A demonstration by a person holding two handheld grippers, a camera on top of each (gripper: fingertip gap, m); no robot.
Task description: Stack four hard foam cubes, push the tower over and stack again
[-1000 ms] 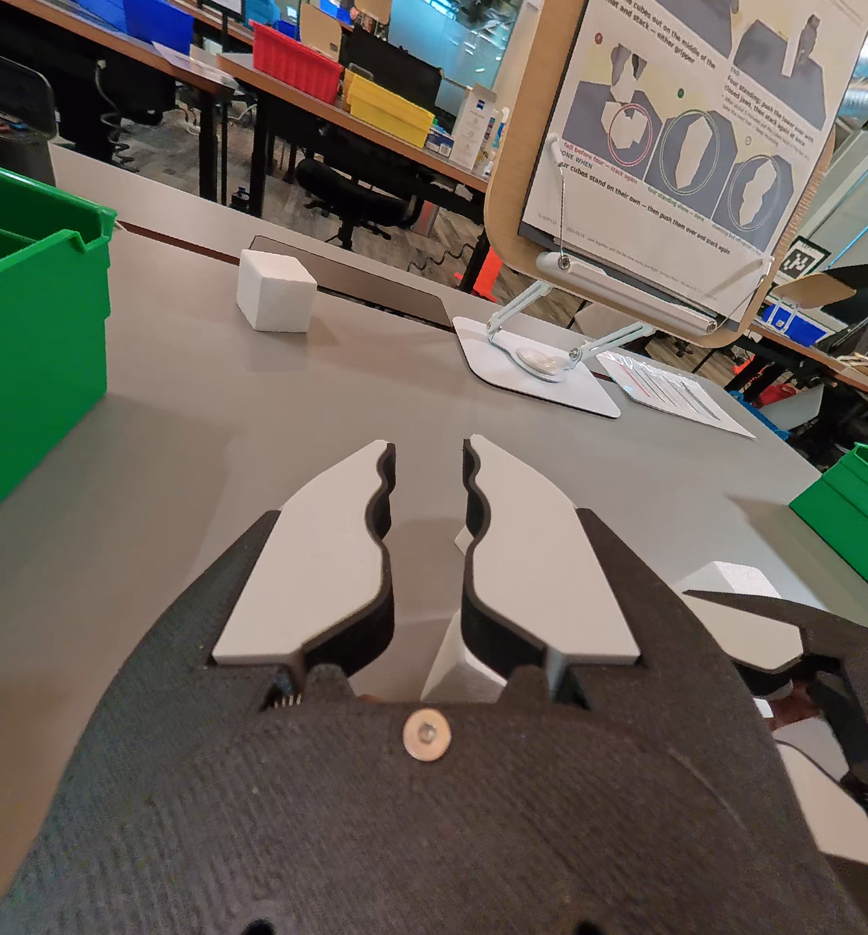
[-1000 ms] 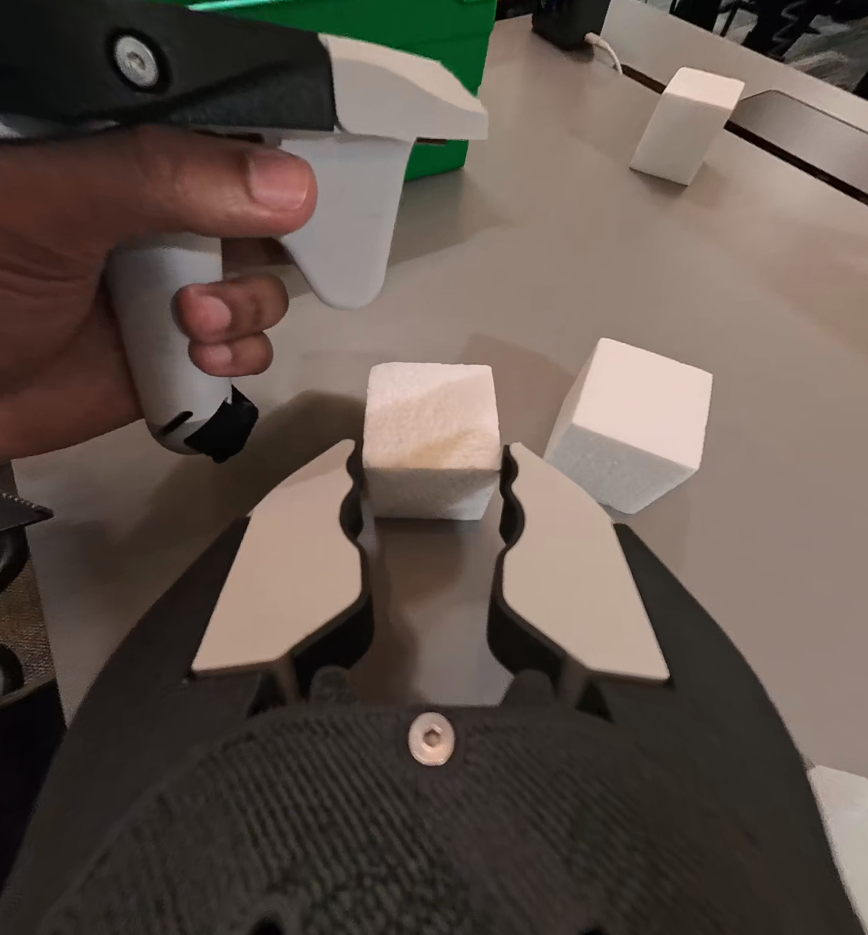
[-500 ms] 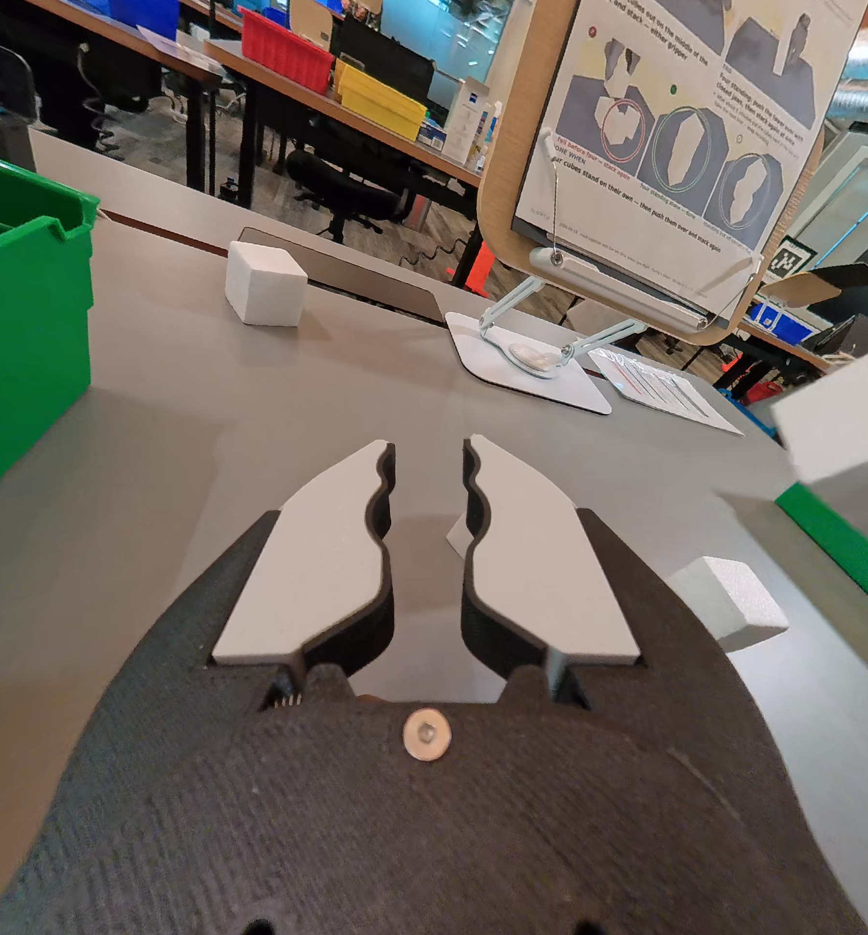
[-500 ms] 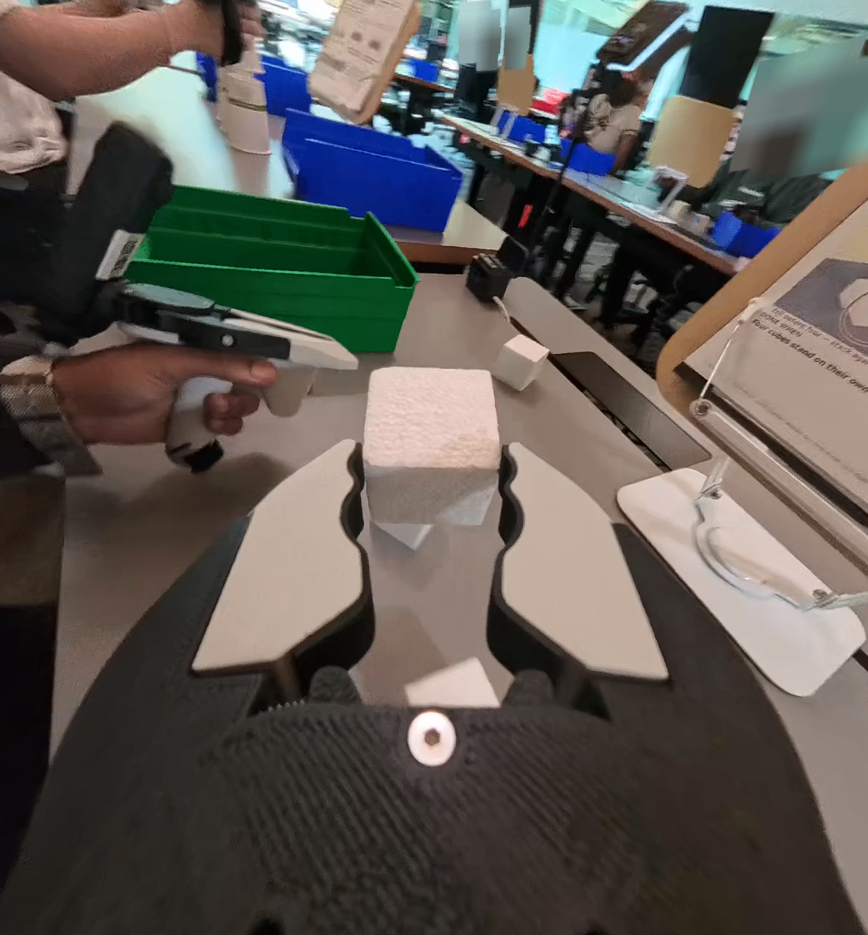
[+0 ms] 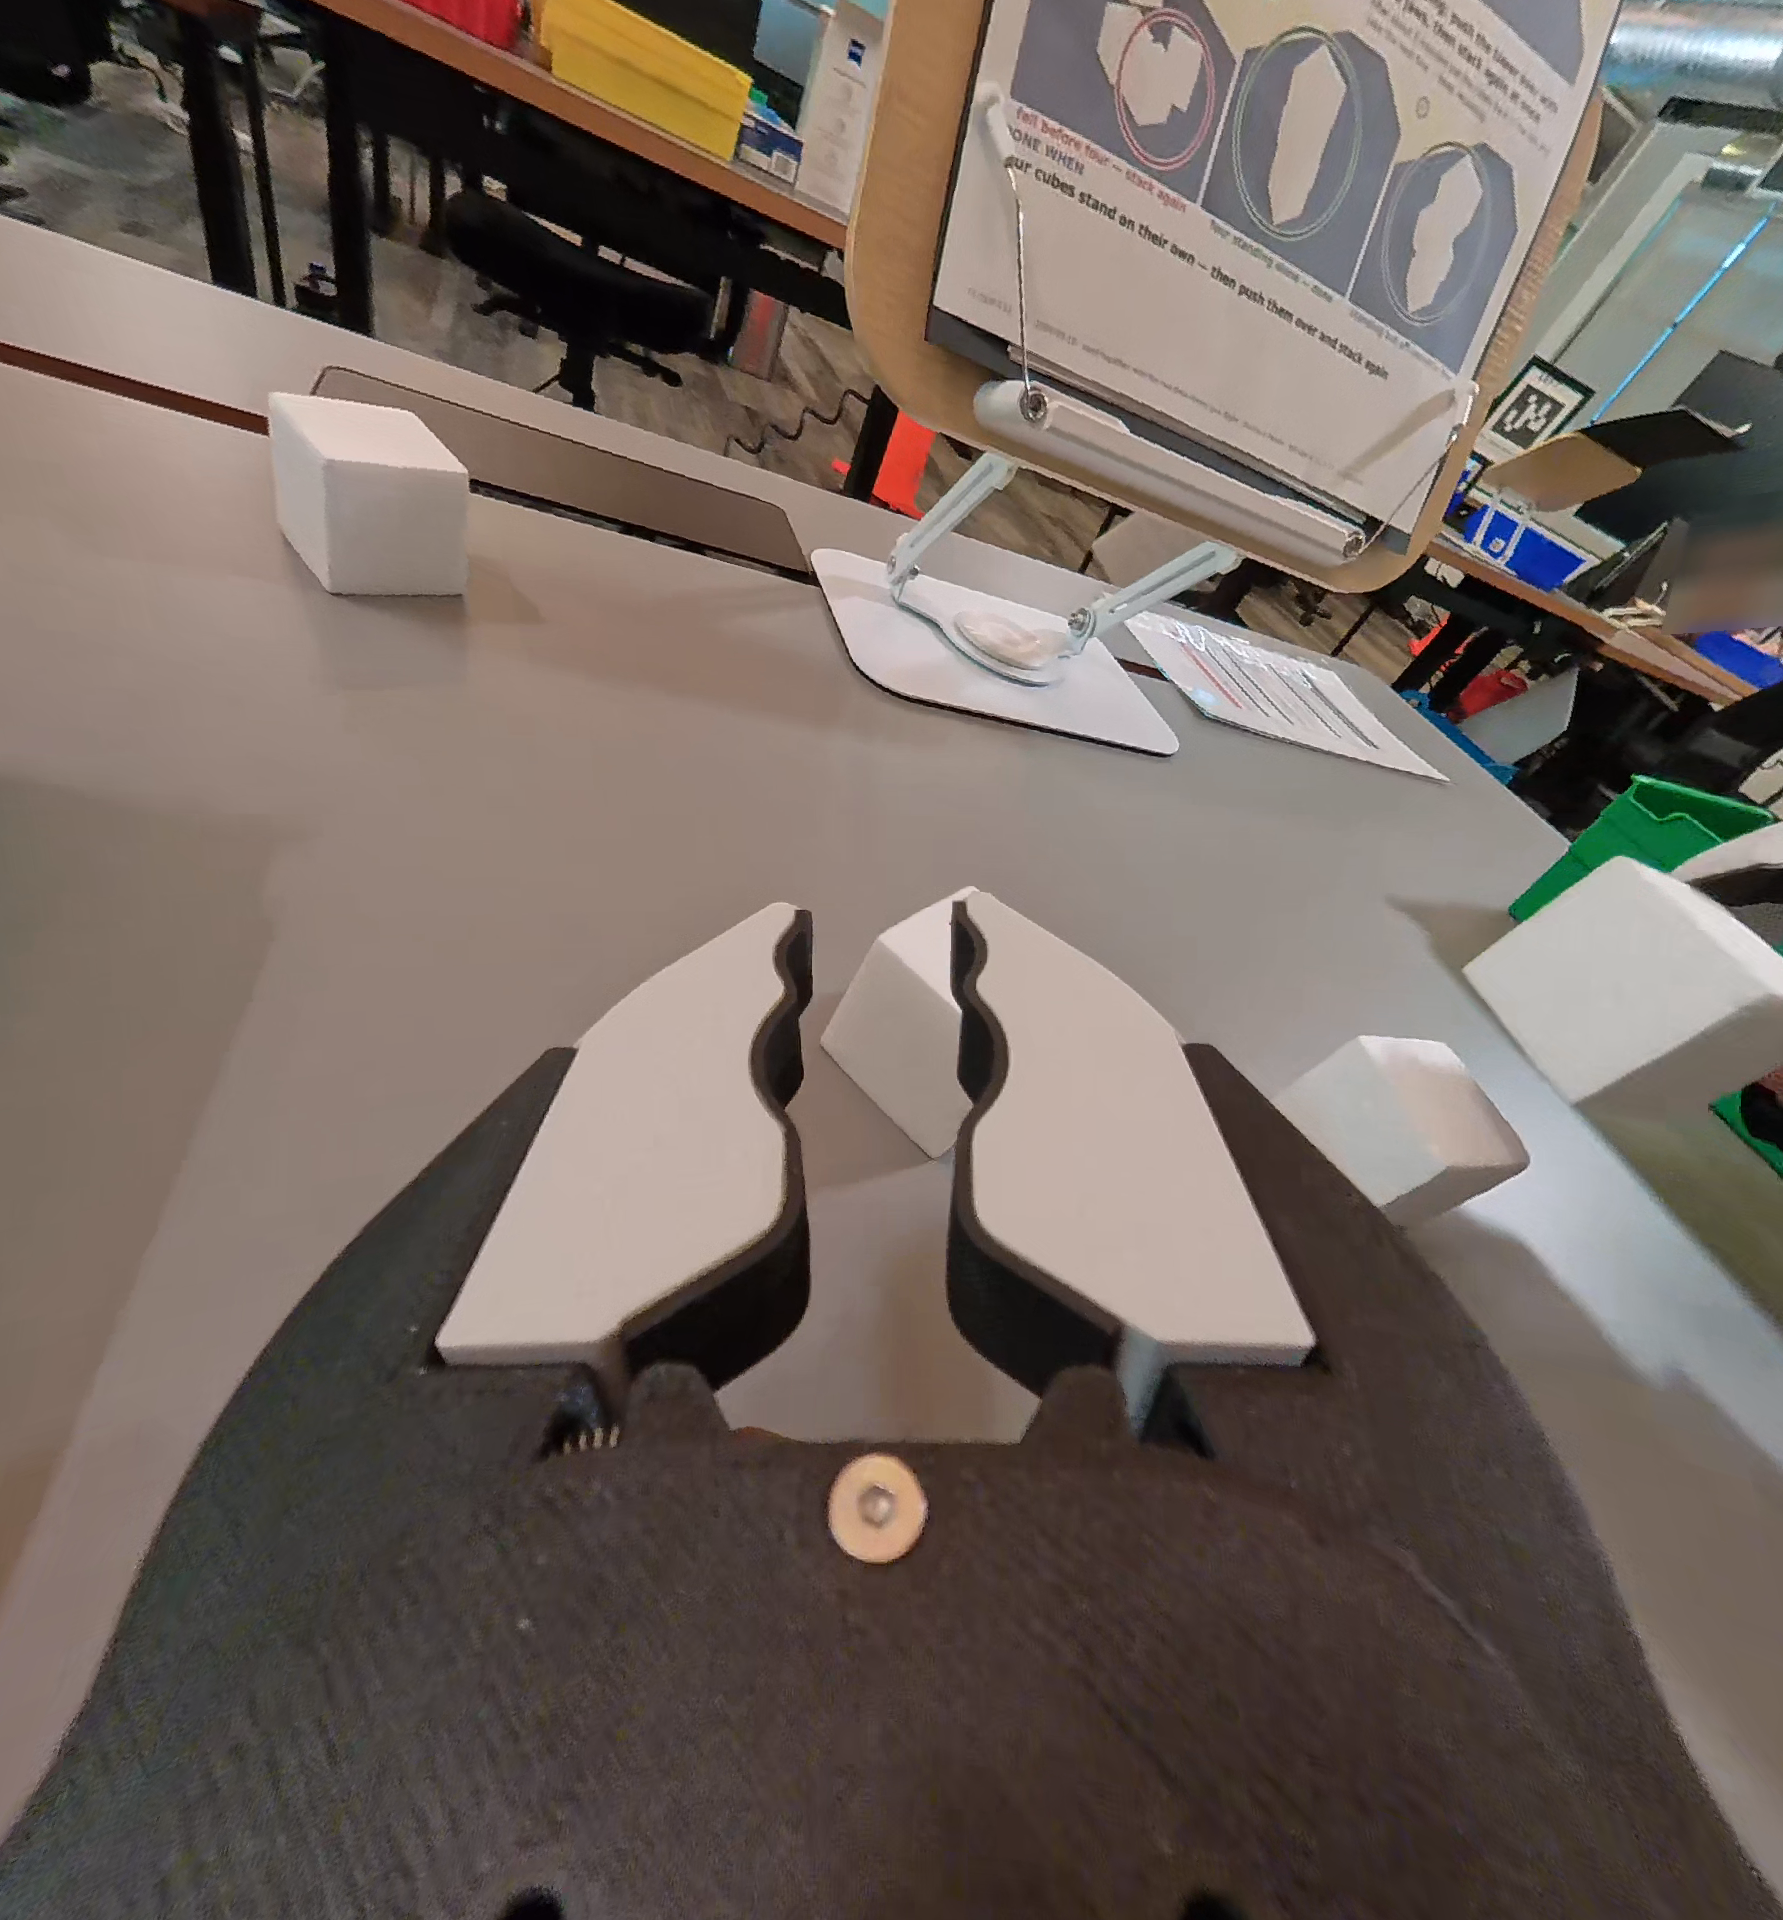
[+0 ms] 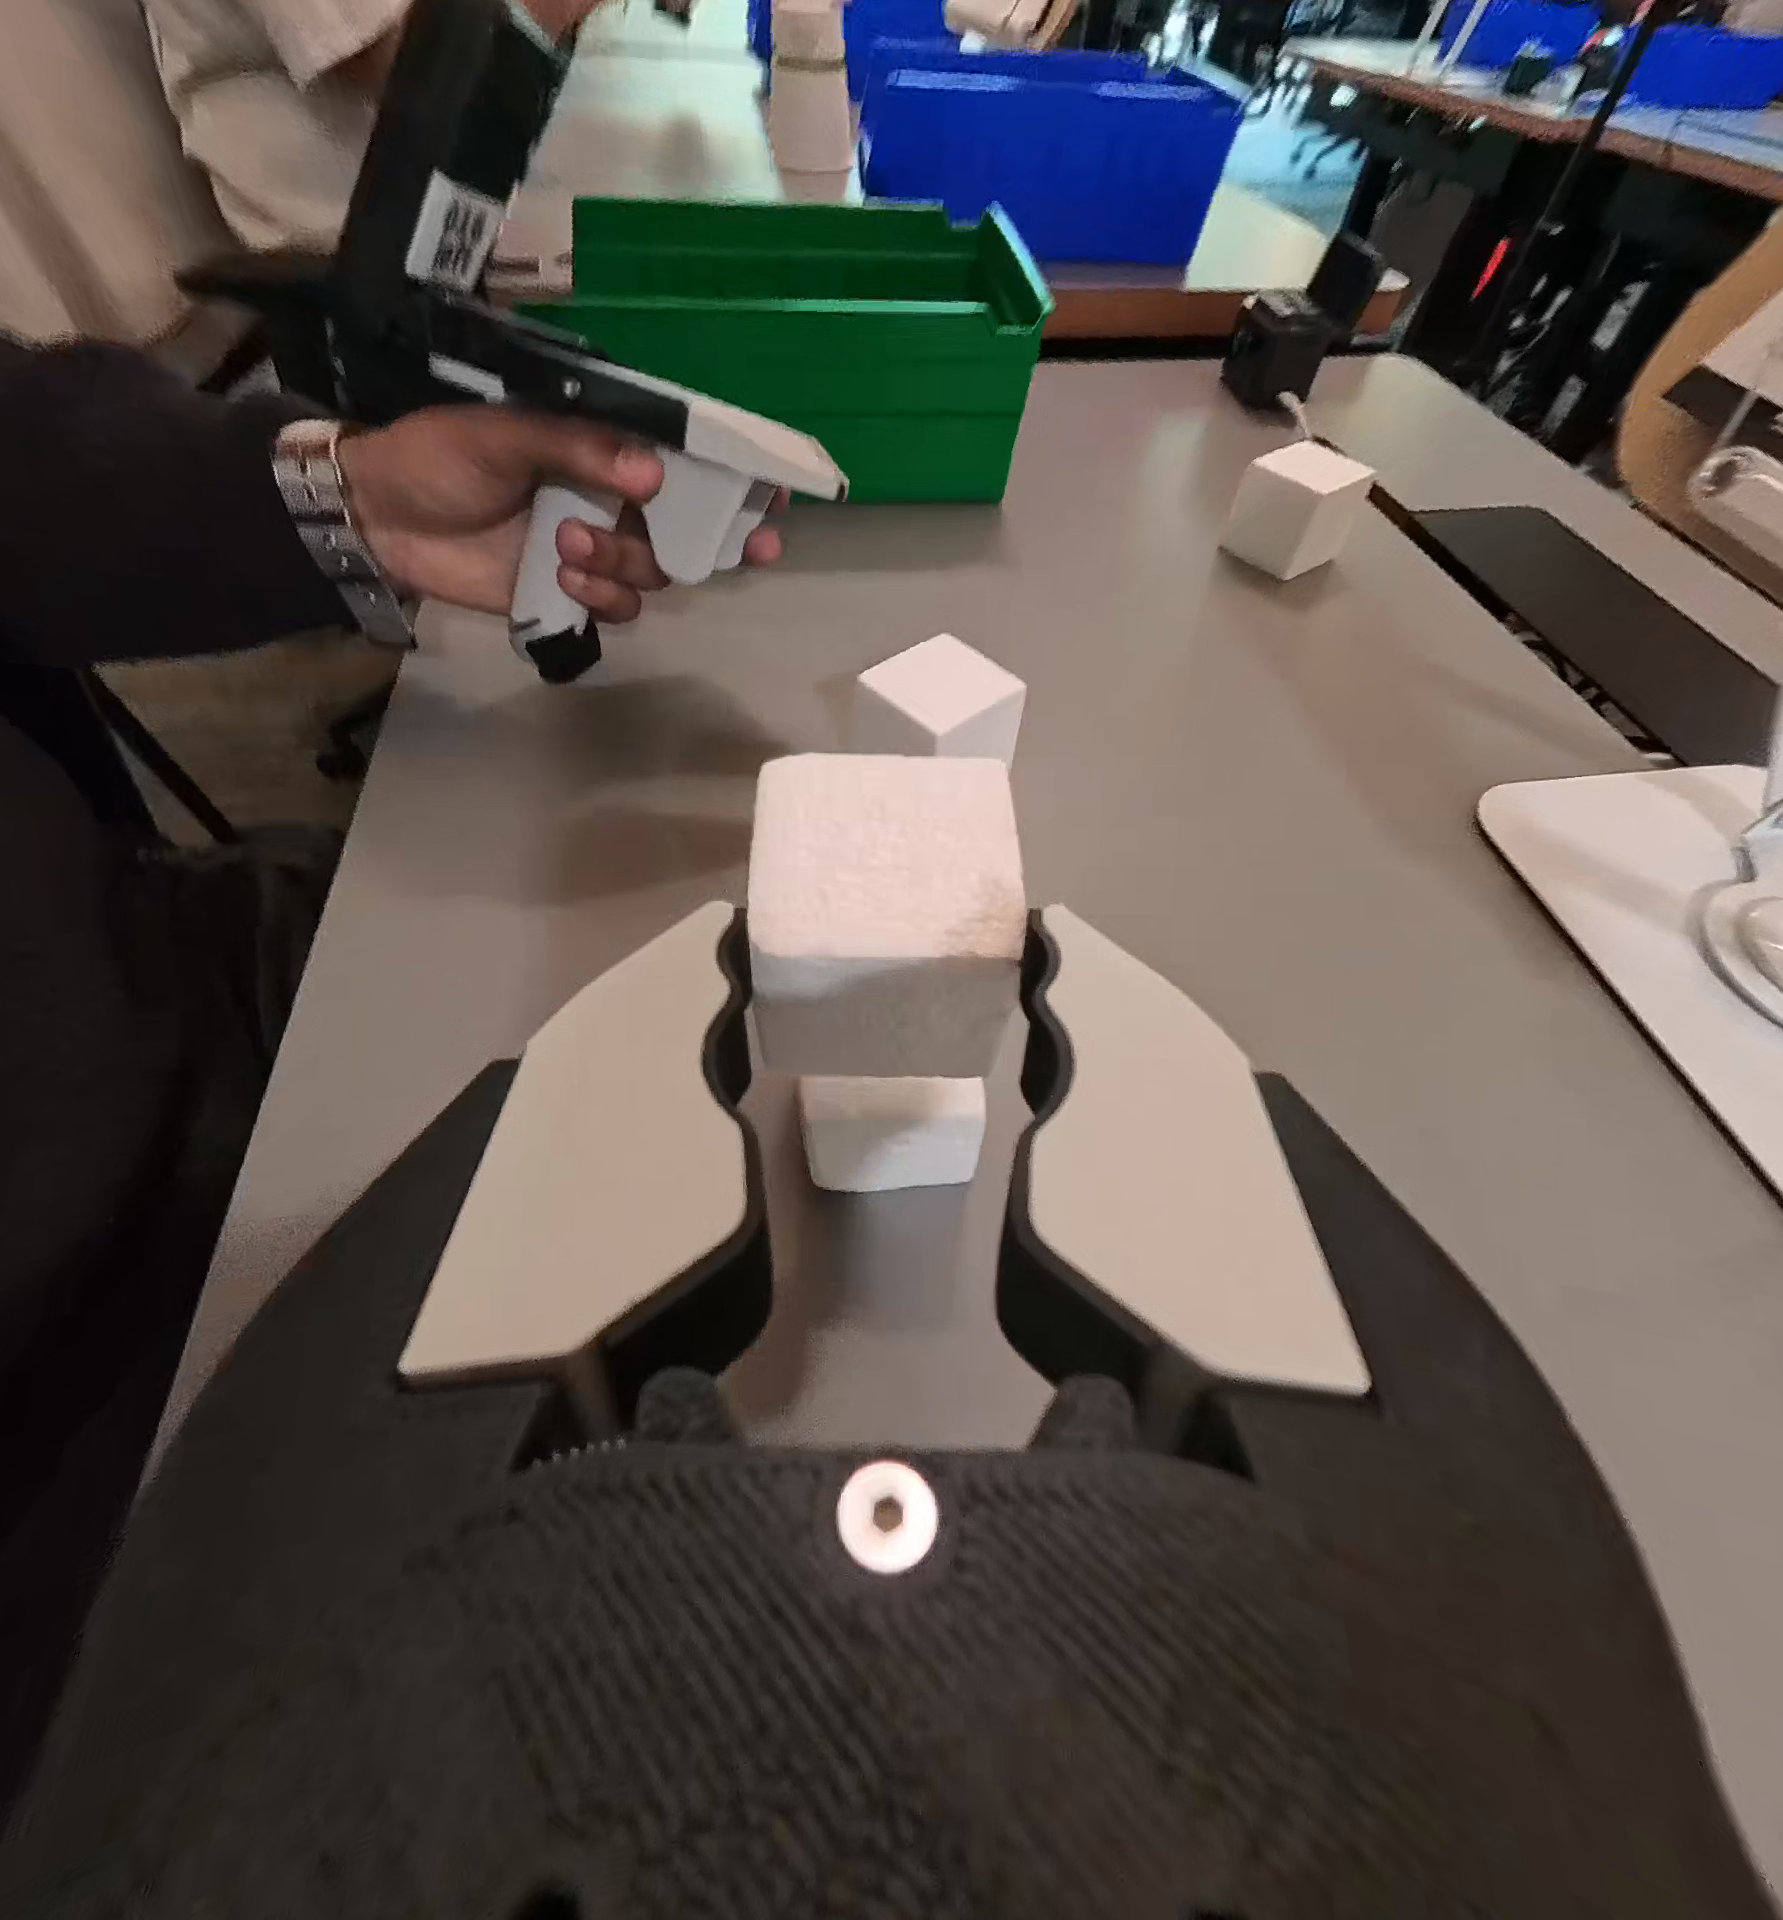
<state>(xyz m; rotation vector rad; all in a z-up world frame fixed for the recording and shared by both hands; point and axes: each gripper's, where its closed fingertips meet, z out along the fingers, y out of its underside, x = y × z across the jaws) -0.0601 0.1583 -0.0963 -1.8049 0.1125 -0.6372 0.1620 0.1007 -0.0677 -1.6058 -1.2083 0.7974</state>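
Since a second ago I have lifted the foam cube [image 6: 885,904] off the grey table [image 6: 1282,935]; my right gripper [image 6: 885,997] has its fingers pressed on the cube's two sides and carries it in the air above a second cube [image 6: 892,1132] lying on the table. Only the right wrist view shows the green bin [image 6: 814,353], the hand [image 6: 492,509] on the left gripper's grip and a watch band at that wrist. The left wrist view alone gives the clipboard stand [image 5: 1001,644]. My left gripper [image 5: 882,961] holds nothing, its fingers a narrow gap apart, a third cube [image 5: 902,1023] on the table beyond them. A fourth cube [image 5: 367,499] sits far back.
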